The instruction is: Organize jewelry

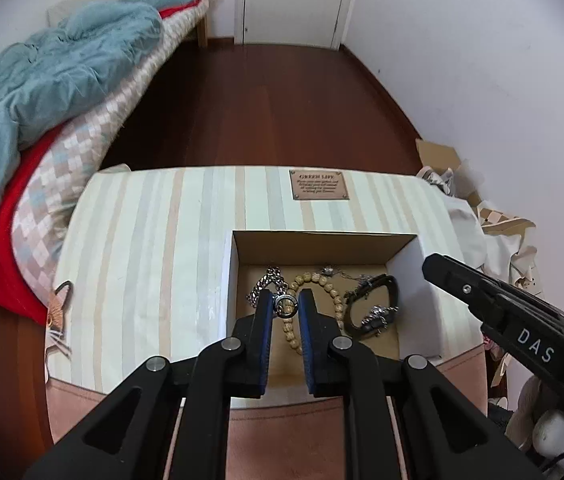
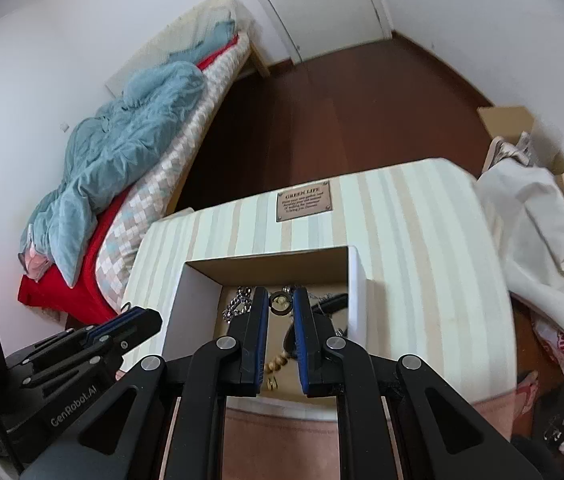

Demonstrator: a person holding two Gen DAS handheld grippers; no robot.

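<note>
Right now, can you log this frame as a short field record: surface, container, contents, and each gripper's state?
surface: striped cream and beige fabric-covered top with a brown label plate
container: open white cardboard box with brown interior
contents: silver chain necklace, beige wooden bead bracelet, black band bracelet with silver charms, small silver ring
left gripper: over the box, blue pads either side of the ring, contact unclear
right gripper: open, over the box

Striped cloth-covered table (image 1: pixel 153 248) w/ brown "GREEN LIFE" label (image 1: pixel 319 185) near far edge carries open cardboard box (image 1: pixel 414 280) at near-right, jewelry inside; floor (image 1: pixel 265 104) beyond is dark wood.
</note>
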